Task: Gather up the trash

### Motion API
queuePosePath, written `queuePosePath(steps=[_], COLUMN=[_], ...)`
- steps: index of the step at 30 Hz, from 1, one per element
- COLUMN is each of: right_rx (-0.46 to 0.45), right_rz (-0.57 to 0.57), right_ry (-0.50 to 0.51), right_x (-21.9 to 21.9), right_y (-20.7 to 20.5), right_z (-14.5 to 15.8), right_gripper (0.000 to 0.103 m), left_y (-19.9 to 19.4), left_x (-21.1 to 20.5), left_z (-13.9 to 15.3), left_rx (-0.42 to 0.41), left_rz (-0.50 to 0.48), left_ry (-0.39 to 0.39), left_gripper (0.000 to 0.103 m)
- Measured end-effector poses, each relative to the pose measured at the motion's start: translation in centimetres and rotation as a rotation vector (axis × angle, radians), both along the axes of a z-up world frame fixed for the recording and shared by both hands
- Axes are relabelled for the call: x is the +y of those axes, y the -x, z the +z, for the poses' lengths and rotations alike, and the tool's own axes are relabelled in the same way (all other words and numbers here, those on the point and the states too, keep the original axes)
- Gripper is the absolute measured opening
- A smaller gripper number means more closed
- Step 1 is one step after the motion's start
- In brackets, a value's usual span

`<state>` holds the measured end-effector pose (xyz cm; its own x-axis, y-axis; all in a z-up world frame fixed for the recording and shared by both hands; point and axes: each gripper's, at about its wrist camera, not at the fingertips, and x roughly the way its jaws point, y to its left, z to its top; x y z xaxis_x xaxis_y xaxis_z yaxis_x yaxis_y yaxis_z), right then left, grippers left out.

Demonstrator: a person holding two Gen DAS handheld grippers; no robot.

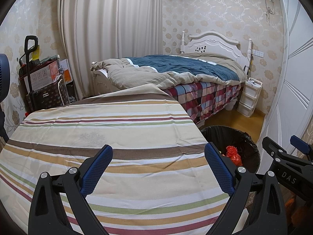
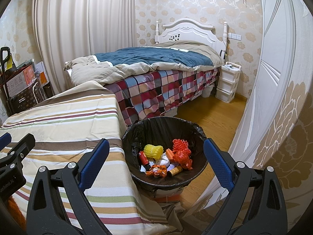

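A black-lined trash bin (image 2: 135, 135) stands on the floor at the right edge of the striped table (image 2: 64, 121). It holds several pieces of trash: a yellow foam net (image 2: 153, 150), orange foam nets (image 2: 181, 150), crumpled wrappers and small cans. My right gripper (image 2: 156, 146) is open and empty, held above the bin's near rim. My left gripper (image 1: 158, 152) is open and empty above the striped tablecloth (image 1: 97, 125). The bin (image 1: 248, 139) shows at the right of the left wrist view, with an orange net (image 1: 232, 154) inside. Each gripper shows at the edge of the other's view.
A bed (image 2: 156, 74) with a blue and beige quilt stands behind the table. White drawers (image 2: 228, 82) stand by the headboard. Boxes and a trolley (image 1: 41, 82) stand at the left wall. A white door (image 2: 270, 90) is at the right, beside wooden floor (image 2: 211, 115).
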<state>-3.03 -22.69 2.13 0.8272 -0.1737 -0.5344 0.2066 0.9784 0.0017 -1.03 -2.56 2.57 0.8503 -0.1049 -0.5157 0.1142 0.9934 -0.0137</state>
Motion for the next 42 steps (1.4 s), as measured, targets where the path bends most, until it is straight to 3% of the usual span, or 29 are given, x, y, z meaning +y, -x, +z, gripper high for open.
queuePosePath(steps=[42], right_rx=[0.009], right_rz=[0.012], right_ry=[0.005], right_x=[0.49], right_y=[-0.15], right_z=[-0.31], right_gripper=[0.095], left_y=[0.35], left_x=[-0.71], left_z=[0.28], left_rx=[-0.019], left_rz=[0.014], left_ry=[-0.007], left_gripper=[0.094])
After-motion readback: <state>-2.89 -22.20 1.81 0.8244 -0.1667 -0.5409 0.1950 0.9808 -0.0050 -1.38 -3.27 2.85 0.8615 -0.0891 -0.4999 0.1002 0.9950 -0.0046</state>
